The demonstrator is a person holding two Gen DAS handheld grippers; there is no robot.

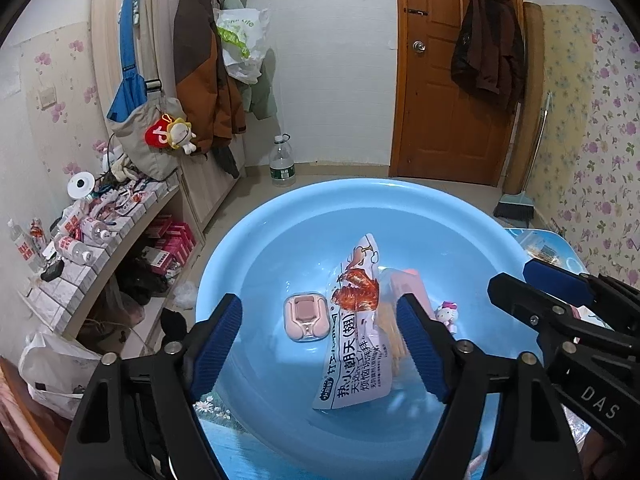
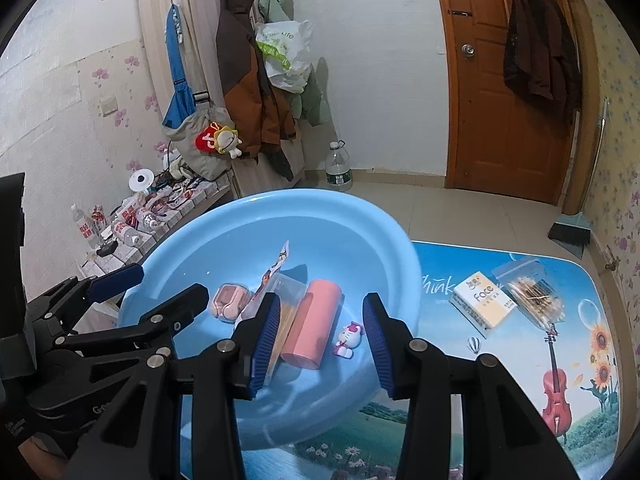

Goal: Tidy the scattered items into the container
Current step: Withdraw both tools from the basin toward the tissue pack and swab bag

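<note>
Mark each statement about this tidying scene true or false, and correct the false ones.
1. The snack packet lies inside the blue basin. True.
2. The tissue pack is already in the basin. False: it lies on the table, outside the basin.
3. The pink roll lies beside the cat figurine in the basin. True.
4. The right hand-held gripper grips the figurine. False: its pads touch nothing.
5. The door stands wide open. False: it is closed.
6. The earbud case is in the basin. True.
</note>
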